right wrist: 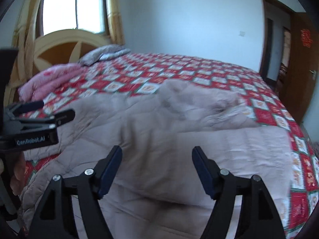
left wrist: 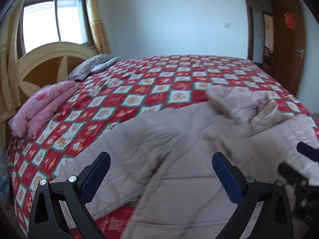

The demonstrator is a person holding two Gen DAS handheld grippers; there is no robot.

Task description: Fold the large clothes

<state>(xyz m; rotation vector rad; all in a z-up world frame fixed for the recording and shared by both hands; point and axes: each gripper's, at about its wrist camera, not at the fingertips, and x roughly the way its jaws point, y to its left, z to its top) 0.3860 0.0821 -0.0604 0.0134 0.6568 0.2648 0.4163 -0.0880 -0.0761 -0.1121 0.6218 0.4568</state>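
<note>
A large pale pink quilted coat (left wrist: 179,139) lies spread on the bed, its hood (left wrist: 243,103) bunched toward the far side. It also shows in the right wrist view (right wrist: 169,131). My left gripper (left wrist: 161,159) is open and empty, hovering above the coat's near part. My right gripper (right wrist: 157,153) is open and empty above the coat's middle. The right gripper shows at the right edge of the left wrist view (left wrist: 295,163); the left gripper shows at the left edge of the right wrist view (right wrist: 53,111).
The bed has a red, white and green checked cover (left wrist: 159,83). A folded pink quilt (left wrist: 41,107) and a grey pillow (left wrist: 93,65) lie by the wooden headboard (left wrist: 49,63). A window (left wrist: 53,20) is behind it; a brown door (left wrist: 289,43) stands open at right.
</note>
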